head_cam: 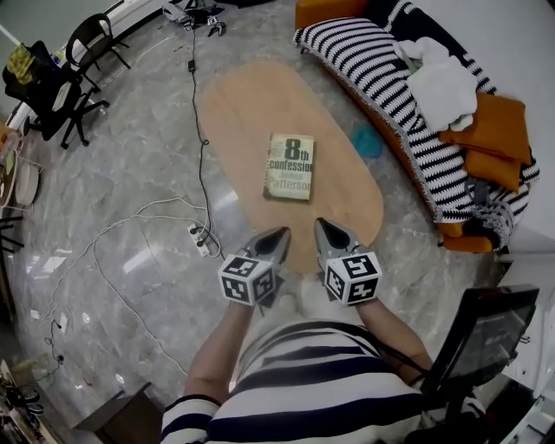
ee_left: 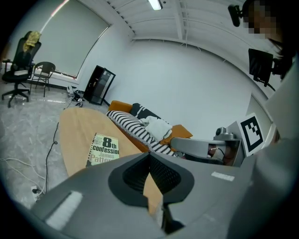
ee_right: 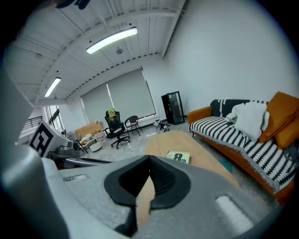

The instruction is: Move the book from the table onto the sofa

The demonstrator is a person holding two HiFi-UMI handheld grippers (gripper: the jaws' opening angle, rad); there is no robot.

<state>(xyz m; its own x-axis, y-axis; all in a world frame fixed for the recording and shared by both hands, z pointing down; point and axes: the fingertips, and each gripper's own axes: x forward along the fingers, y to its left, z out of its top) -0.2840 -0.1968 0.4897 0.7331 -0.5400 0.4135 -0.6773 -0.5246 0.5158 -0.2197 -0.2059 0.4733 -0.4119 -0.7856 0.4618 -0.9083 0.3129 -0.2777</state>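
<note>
Currently both tools are pressed shut and empty: left tool [head_cam: 276, 236] and right tool [head_cam: 323, 224] sit side by side over the near end of the counter [head_cam: 251, 104], jaws together, nothing between them.

Book [head_cam: 290, 166]: paperback, lying flat and face up mid-counter, beyond the tool tips and clear of both. Not yet touched. Sofa [head_cam: 325, 10] runs along the right, well apart from the book.

Risks, as judged:
- Jaws must spread before any grasp; pushed in shut, they would only shove the book along the smooth wood.
- Book lies flat, so a jaw has to get under an edge. A shallow bite may catch the cover alone, letting the pages fan or the book drop.
- Sofa seat is partly taken by a white cloth [head_cam: 442, 82] and orange cushions [head_cam: 494, 130]; a book set on those could slide off. The bare striped throw [head_cam: 373, 65] looks the safer spot.
- Teal object [head_cam: 367, 141] on the floor between counter and sofa, and a cable [head_cam: 201, 173] at the counter's left, are underfoot hazards.

Unclear: book thickness; what the teal object is; the sofa's near end, partly cut off at the right.
</note>
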